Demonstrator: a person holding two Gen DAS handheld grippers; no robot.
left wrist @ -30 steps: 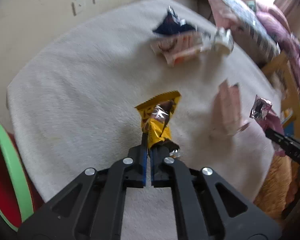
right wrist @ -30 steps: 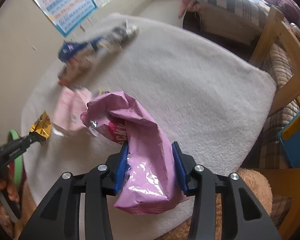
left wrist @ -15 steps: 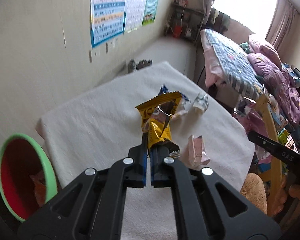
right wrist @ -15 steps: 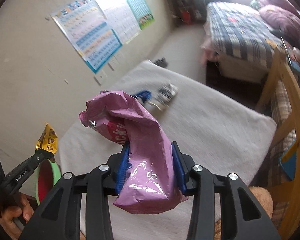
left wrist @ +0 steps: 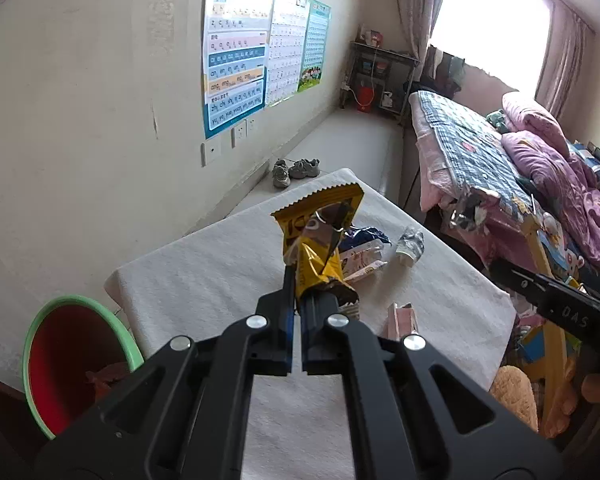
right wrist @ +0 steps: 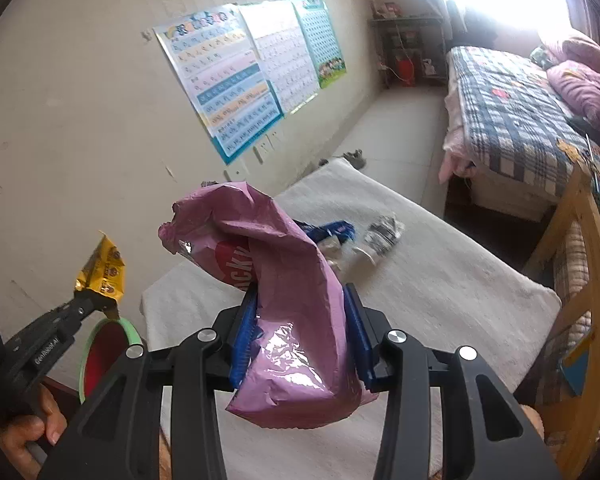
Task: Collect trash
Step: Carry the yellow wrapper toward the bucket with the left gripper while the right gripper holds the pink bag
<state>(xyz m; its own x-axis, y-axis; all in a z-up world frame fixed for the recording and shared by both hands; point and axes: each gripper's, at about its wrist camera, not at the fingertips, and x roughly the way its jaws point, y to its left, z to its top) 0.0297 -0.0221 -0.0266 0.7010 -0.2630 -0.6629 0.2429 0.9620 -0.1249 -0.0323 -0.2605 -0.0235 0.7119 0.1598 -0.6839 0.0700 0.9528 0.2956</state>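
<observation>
Left wrist view, left to right. Lower left: bin (left wrist: 74,364), green rim, red inside, beside the table's (left wrist: 220,272) left edge; something orange-brown already sits in the bottom, can't tell what. Centre: my left gripper (left wrist: 298,300) is clamped tight on the yellow wrapper (left wrist: 320,240), lifted clear of the white cloth, not over the bin yet. Right of centre, on the table: blue-and-white wrapper (left wrist: 362,252), silver crumpled wrapper (left wrist: 410,242) just beside it, pink carton (left wrist: 402,316) nearer the bottom.

Right wrist view: lower left shows the bin (right wrist: 108,344) under the left gripper's tip. Centre: my right gripper (right wrist: 300,320), jaws part way apart, pads pressing on the pink bag (right wrist: 284,288), held up off the table.

Status, my estimate: 2 pieces in hand, 0 of those dropped. 3 pieces left on the table. Next job is carrying both loads to the bin at lower left, then back for the rest. Well short of half done.
</observation>
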